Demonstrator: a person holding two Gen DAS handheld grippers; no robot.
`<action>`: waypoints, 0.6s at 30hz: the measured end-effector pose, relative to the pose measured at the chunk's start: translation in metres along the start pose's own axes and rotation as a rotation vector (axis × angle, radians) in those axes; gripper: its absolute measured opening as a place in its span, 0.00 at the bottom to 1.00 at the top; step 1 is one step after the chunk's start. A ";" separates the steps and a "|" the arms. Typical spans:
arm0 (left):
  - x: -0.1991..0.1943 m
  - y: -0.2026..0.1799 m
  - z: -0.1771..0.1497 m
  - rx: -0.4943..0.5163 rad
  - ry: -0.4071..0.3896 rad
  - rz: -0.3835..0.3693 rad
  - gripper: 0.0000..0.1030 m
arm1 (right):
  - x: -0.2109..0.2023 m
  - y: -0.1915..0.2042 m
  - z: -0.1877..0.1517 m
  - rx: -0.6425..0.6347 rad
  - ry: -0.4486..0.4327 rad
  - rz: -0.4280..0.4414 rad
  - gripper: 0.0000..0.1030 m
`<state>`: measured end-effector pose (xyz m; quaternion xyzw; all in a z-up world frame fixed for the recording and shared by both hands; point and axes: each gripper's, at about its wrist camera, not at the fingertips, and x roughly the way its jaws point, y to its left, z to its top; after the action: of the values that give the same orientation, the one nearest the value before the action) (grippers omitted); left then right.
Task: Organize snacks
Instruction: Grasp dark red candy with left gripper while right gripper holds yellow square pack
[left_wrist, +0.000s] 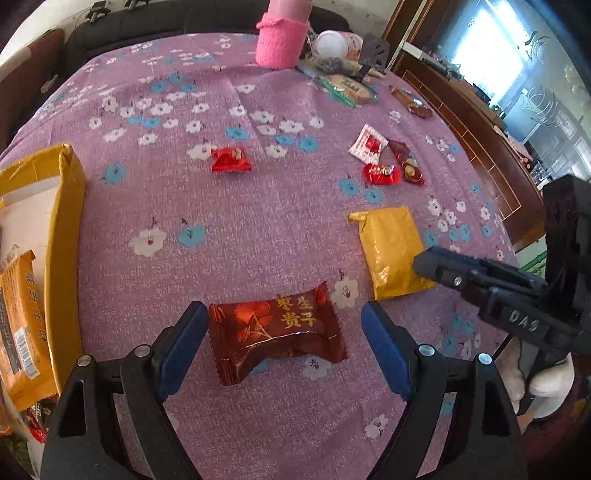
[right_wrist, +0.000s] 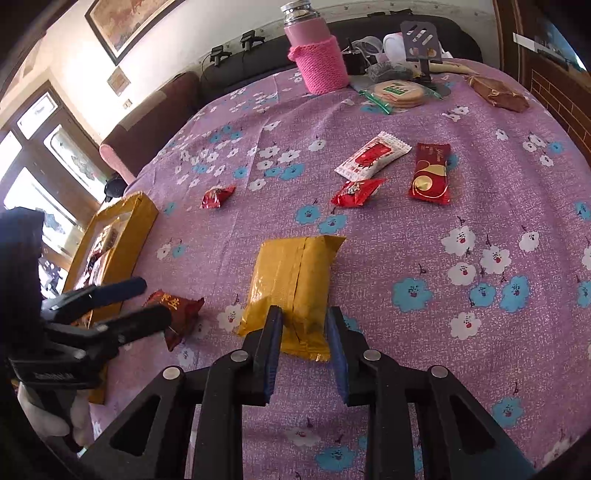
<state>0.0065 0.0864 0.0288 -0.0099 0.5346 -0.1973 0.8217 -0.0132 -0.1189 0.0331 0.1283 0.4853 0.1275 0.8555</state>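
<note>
My left gripper (left_wrist: 284, 325) is open, its blue-padded fingers either side of a dark red snack packet with gold characters (left_wrist: 275, 334) lying on the purple floral tablecloth (left_wrist: 221, 229). My right gripper (right_wrist: 304, 321) is closed onto the near end of a gold foil packet (right_wrist: 295, 280), which still rests on the cloth. The gold packet also shows in the left wrist view (left_wrist: 391, 251), with the right gripper (left_wrist: 424, 264) at its edge. The left gripper (right_wrist: 147, 299) and the red packet (right_wrist: 181, 310) show in the right wrist view. A yellow box (left_wrist: 62, 236) with packets inside stands at the left.
Small red candies (left_wrist: 231, 160) (left_wrist: 382, 173), a white-and-red packet (left_wrist: 369, 144) and a dark red packet (right_wrist: 430, 173) lie mid-table. A pink knit-sleeved bottle (right_wrist: 317, 55), round crackers (right_wrist: 399, 92), a brown packet (right_wrist: 498, 94) and clutter stand at the far edge.
</note>
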 end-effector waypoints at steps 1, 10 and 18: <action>0.001 -0.003 -0.005 0.011 0.011 -0.009 0.83 | 0.000 -0.001 0.002 0.016 -0.007 0.015 0.49; 0.001 -0.027 -0.026 0.103 0.038 0.003 0.83 | 0.032 0.032 0.010 -0.065 0.015 -0.063 0.55; -0.008 -0.029 -0.017 0.153 -0.038 0.100 0.83 | 0.039 0.045 0.005 -0.172 0.029 -0.164 0.47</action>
<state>-0.0204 0.0653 0.0354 0.0760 0.5019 -0.1959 0.8390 0.0060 -0.0641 0.0198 0.0126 0.4937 0.1002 0.8637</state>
